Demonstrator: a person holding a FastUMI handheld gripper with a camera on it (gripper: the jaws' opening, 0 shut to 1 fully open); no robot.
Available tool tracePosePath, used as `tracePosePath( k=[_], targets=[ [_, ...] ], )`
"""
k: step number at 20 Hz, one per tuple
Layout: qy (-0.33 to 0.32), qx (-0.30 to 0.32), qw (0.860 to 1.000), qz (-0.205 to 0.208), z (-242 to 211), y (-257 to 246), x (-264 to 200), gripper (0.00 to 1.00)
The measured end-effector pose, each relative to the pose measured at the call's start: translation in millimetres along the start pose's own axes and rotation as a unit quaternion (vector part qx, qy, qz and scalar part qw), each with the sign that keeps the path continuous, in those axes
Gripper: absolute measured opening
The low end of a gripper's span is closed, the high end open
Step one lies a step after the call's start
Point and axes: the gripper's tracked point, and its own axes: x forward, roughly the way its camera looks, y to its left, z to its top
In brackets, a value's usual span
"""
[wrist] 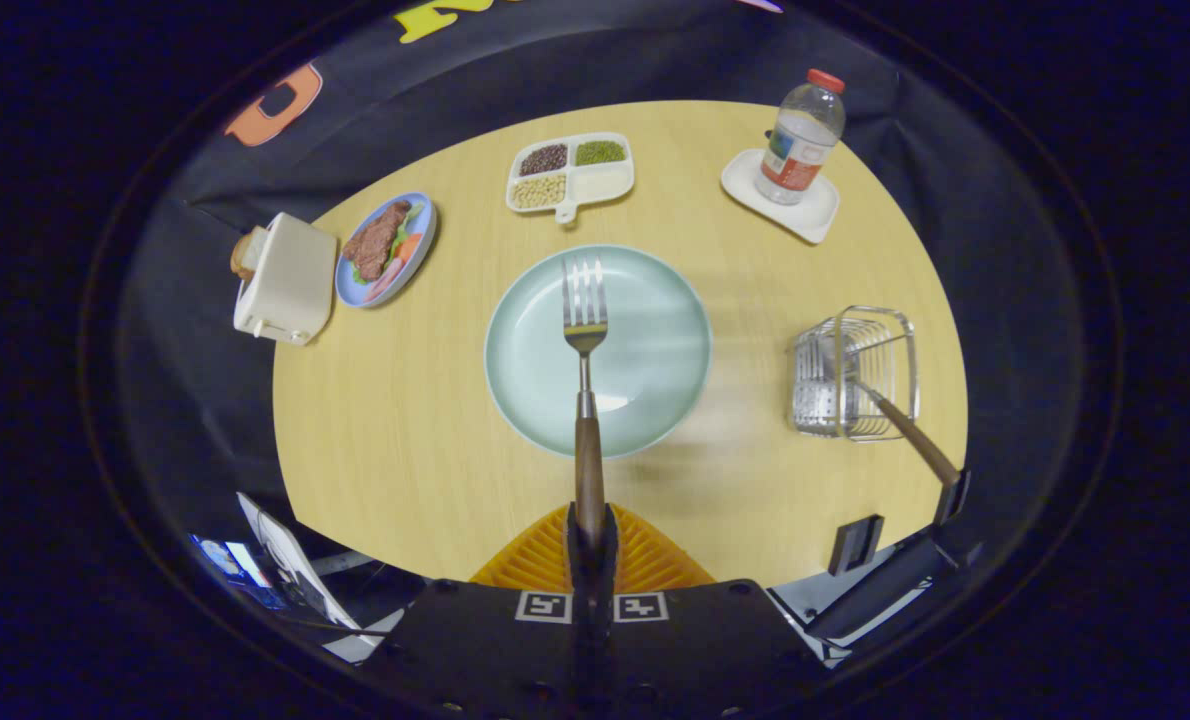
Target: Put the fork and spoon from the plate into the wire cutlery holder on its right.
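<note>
On the left of the worktop [405, 450], a toaster [287, 280] and a small plate of food [387, 250] are set well apart from the work and are unlikely to be disturbed. In the middle, the plate [645, 300] lies just ahead of the fingers, with a divided dish of beans [570, 175] beyond it. The fork [585, 380] is held over the plate, tines pointing away, its wooden handle running back between the fingers.

The hand-held gripper [591, 535] is clenched narrowly on the end of that handle, both fingers pressing on it. Because the grip appears to be taken so far back on the handle, the fork could well pivot or slip if it is swung quickly, and it might be dropped back onto the plate or the worktop.

To the right, the wire cutlery holder [855, 375] stands on the worktop, already holding a wooden-handled utensil, judged to be the spoon [910, 430], which leans out towards the near edge. The fork's tines could catch on the wire rim or knock that leaning handle, and the light holder might be tipped. A bottle [800, 140] on a coaster [815, 215] stands beyond, well clear.
</note>
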Motion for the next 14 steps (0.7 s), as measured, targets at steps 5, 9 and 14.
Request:
tracePosePath(
  k=[5,9,14],
  targets=[
    [-0.029,0.033,0.999,-0.013,13,-63,-49,0.00],
    [-0.020,0.048,0.998,-0.033,2,-112,-63,0.00],
    [0.022,0.071,0.997,-0.031,-16,-136,-51,0.00]
  ],
)
